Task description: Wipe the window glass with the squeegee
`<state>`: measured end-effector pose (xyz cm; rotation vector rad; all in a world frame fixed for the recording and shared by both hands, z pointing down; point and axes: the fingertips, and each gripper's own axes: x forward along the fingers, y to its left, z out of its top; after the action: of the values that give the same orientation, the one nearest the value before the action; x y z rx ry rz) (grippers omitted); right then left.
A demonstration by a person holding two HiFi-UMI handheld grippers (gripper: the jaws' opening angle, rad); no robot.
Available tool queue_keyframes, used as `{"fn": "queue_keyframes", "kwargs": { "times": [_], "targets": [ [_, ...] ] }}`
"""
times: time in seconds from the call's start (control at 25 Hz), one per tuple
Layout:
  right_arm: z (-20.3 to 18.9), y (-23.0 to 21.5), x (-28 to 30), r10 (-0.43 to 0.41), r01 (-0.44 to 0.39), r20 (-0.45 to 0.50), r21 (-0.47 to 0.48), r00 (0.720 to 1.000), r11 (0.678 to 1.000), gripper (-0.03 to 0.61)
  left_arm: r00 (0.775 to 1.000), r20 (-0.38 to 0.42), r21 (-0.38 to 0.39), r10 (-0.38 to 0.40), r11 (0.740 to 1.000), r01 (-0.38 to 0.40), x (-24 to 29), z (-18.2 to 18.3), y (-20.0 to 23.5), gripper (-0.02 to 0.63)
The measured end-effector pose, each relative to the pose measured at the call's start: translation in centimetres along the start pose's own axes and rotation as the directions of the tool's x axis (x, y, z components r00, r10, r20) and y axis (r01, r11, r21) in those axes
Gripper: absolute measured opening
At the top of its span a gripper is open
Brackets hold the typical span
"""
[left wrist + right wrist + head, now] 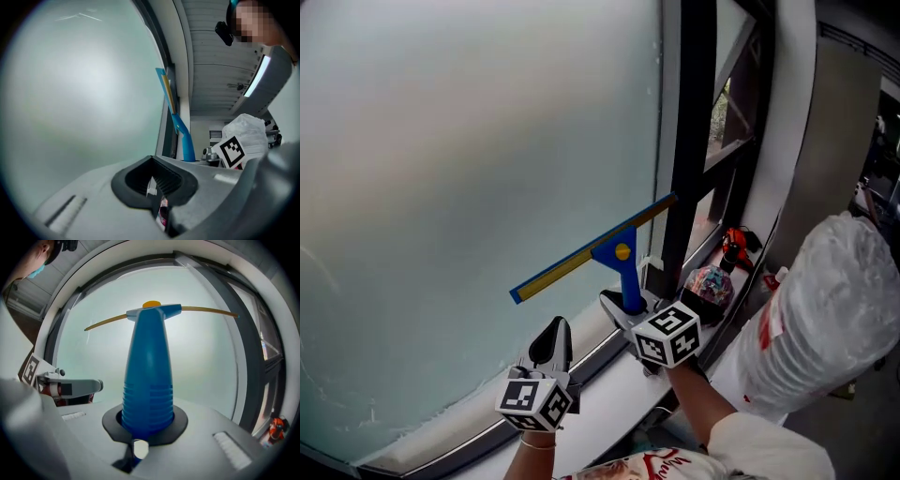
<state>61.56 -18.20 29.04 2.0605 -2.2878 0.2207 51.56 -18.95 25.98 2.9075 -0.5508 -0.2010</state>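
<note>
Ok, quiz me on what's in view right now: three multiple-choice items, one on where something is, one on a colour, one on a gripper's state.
1. Where is the squeegee's blade?
A. Lying on the floor
B. Up against the window glass, its right end near the dark frame
C. Standing in a bucket

2. What colour is the squeegee's handle?
A. Red
B. Green
C. Blue

3. How is the left gripper?
A. Shut on the squeegee
B. Shut, with nothing in it
C. Wide open

Answers:
1 B: in the head view the blade slants across the glass, reaching toward the frame.
2 C: the right gripper view shows a blue handle clamped in the right gripper.
3 B: in the left gripper view its jaws meet with nothing between them.
</note>
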Motion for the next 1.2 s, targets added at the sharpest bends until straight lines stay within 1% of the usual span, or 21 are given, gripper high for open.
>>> {"fn": "queue_keyframes", "kwargs": {
  "times": [0.12, 0.24, 0.32, 0.36, 0.44, 0.52, 0.56, 0.64, 0.8, 0.88, 0.96, 1.0, 1.08, 1.12, 1.2],
  "targets": [
    [5.6, -4.1, 1.2, 0.029, -0.028, 0.047, -0.026, 0.998, 0.999, 0.026, 0.998, 0.035, 0.04, -0.049, 0.998, 0.048, 5.7, 2.9, -1.9, 0.0],
    [10.7, -7.8, 1.9, 0.022, -0.016, 0.068, -0.088, 0.997, 0.996, 0.026, 0.993, 0.076, 0.11, -0.09, 0.991, 0.081, 11.2, 6.0, -3.4, 0.0],
    [13.8, -9.5, 2.3, 0.011, 0.0, 0.078, -0.137, 0.997, 0.991, 0.026, 0.99, 0.092, 0.16, -0.102, 0.983, 0.087, 14.1, 8.5, -4.0, 0.0],
    [15.3, -10.0, 2.5, 0.016, -0.003, 0.084, -0.152, 0.996, 0.988, 0.027, 0.989, 0.101, 0.172, -0.112, 0.981, 0.093, 15.2, 9.9, -4.3, 0.0],
    [18.0, -10.4, 2.9, 0.061, -0.046, 0.094, -0.156, 0.994, 0.987, 0.026, 0.984, 0.12, 0.183, -0.135, 0.977, 0.111, 16.9, 12.4, -4.9, 0.0],
    [20.6, -10.6, 3.2, 0.118, -0.103, 0.106, -0.133, 0.987, 0.986, 0.026, 0.979, 0.13, 0.199, -0.154, 0.972, 0.126, 18.1, 14.5, -5.4, 0.0],
    [21.8, -10.9, 3.3, 0.133, -0.119, 0.114, -0.122, 0.985, 0.985, 0.026, 0.978, 0.131, 0.207, -0.162, 0.969, 0.133, 18.5, 15.3, -5.6, 0.0],
    [24.0, -11.7, 3.7, 0.146, -0.132, 0.124, -0.115, 0.981, 0.985, 0.026, 0.976, 0.13, 0.222, -0.175, 0.965, 0.143, 19.2, 16.5, -5.9, 0.0],
    [28.7, -13.3, 4.1, 0.145, -0.124, 0.128, -0.161, 0.981, 0.979, 0.026, 0.973, 0.133, 0.228, -0.188, 0.961, 0.154, 20.5, 19.1, -6.1, 0.0],
    [31.1, -13.9, 4.4, 0.149, -0.13, 0.141, -0.137, 0.979, 0.982, 0.026, 0.972, 0.136, 0.232, -0.19, 0.96, 0.155, 21.1, 20.7, -6.1, 0.0],
    [33.5, -14.0, 4.6, 0.184, -0.171, 0.153, -0.098, 0.971, 0.98, 0.026, 0.971, 0.139, 0.254, -0.197, 0.954, 0.157, 21.7, 22.7, -6.5, 0.0],
    [34.6, -14.0, 4.7, 0.204, -0.192, 0.152, -0.089, 0.967, 0.977, 0.026, 0.97, 0.139, 0.275, -0.2, 0.949, 0.157, 22.0, 23.8, -6.9, 0.0],
    [36.3, -14.3, 4.8, 0.226, -0.214, 0.131, -0.102, 0.965, 0.972, 0.026, 0.969, 0.131, 0.316, -0.207, 0.936, 0.157, 22.6, 25.6, -7.5, 0.0],
    [36.9, -14.5, 4.9, 0.232, -0.219, 0.117, -0.111, 0.966, 0.969, 0.026, 0.97, 0.124, 0.322, -0.211, 0.933, 0.162, 22.9, 26.2, -7.7, 0.0],
    [37.4, -15.3, 5.2, 0.236, -0.227, 0.097, -0.101, 0.967, 0.969, 0.026, 0.97, 0.118, 0.306, -0.212, 0.937, 0.167, 23.2, 26.9, -7.5, 0.0]
  ]
}}
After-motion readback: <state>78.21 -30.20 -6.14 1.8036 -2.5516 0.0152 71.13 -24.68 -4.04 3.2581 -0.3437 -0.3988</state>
